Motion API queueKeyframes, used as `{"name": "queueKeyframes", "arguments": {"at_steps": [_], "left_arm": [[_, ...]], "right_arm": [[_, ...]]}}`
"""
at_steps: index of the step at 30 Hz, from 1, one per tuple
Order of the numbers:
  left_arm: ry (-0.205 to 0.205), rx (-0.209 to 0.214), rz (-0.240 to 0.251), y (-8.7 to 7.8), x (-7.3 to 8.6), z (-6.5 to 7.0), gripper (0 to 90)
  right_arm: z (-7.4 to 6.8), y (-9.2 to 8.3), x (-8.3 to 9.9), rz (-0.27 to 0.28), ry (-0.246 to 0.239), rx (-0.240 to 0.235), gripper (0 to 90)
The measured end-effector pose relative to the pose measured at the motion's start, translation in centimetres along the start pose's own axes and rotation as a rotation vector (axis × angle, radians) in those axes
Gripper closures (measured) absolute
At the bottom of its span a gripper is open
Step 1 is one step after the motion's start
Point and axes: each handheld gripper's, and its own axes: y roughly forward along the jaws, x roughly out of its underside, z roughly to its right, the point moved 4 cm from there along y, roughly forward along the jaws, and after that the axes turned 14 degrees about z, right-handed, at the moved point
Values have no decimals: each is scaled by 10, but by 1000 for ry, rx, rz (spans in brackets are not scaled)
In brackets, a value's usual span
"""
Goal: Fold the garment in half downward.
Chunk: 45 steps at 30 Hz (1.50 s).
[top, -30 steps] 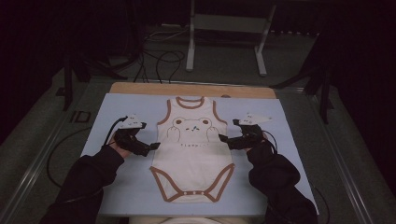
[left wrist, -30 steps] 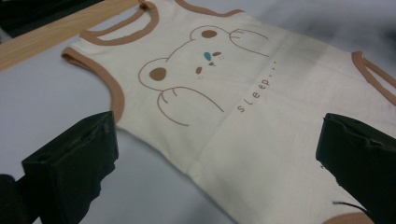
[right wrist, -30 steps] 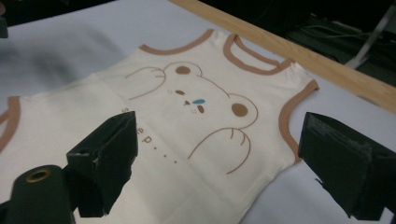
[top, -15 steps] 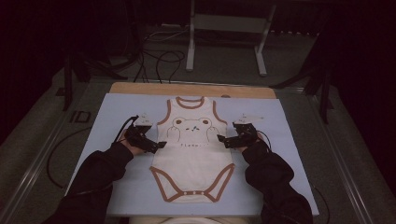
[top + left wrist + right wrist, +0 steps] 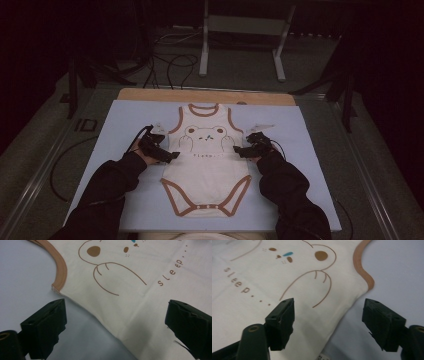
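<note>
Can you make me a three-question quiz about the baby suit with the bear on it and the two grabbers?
1. Where does the bodysuit lie?
A. flat on the blue mat
B. on the floor
C. hanging from a rack

2. What colour is its trim?
A. green
B. brown
C. red

3. How do the jaws of the left gripper and right gripper stand?
A. shut tight
B. open, one jaw over the cloth and one over the mat
C. lifting the suit

A: it lies spread on the mat. B: brown bands edge the armholes. B: each suit edge runs between parted jaws, which have just been closing.
</note>
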Motion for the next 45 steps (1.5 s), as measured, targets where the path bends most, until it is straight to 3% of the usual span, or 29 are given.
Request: {"name": "queueKeyframes", "arguments": {"at_steps": [5, 6, 8, 14, 18, 20, 21, 26, 30, 31, 33, 45], "left_arm": [[-16, -32, -5, 3, 1, -5, 199], [-12, -63, -19, 5, 2, -7, 229], [-20, -73, -24, 6, 3, -9, 263], [-44, -86, -55, 10, 6, -11, 358], [-54, -75, -73, 12, 5, -10, 469], [-54, -75, -73, 12, 5, -10, 484], [-70, -81, -83, 14, 3, -9, 519], [-83, -88, -94, 16, 0, -6, 642], [-118, -105, -93, 19, -2, -5, 790], [-118, -105, -93, 19, -2, -5, 850], [-99, -101, -92, 21, -3, -2, 881], [-89, -65, -67, 12, -8, -4, 899]], "right_arm": [[1, 5, 2, -18, 0, 21, 384], [0, 8, 3, -33, -6, 31, 427], [0, 9, 4, -42, -16, 45, 471], [1, 11, 3, -56, -17, 67, 559], [-1, 12, 2, -68, -9, 49, 675], [-2, 13, 2, -71, -8, 46, 675], [-3, 13, 1, -75, -11, 44, 739], [-6, 15, 0, -78, -24, 45, 879], [-7, 15, -1, -88, -32, 43, 892], [-7, 15, -1, -88, -32, 43, 892], [-7, 15, -1, -91, -44, 41, 896], [-8, 5, -9, -67, -63, 35, 900]]}}
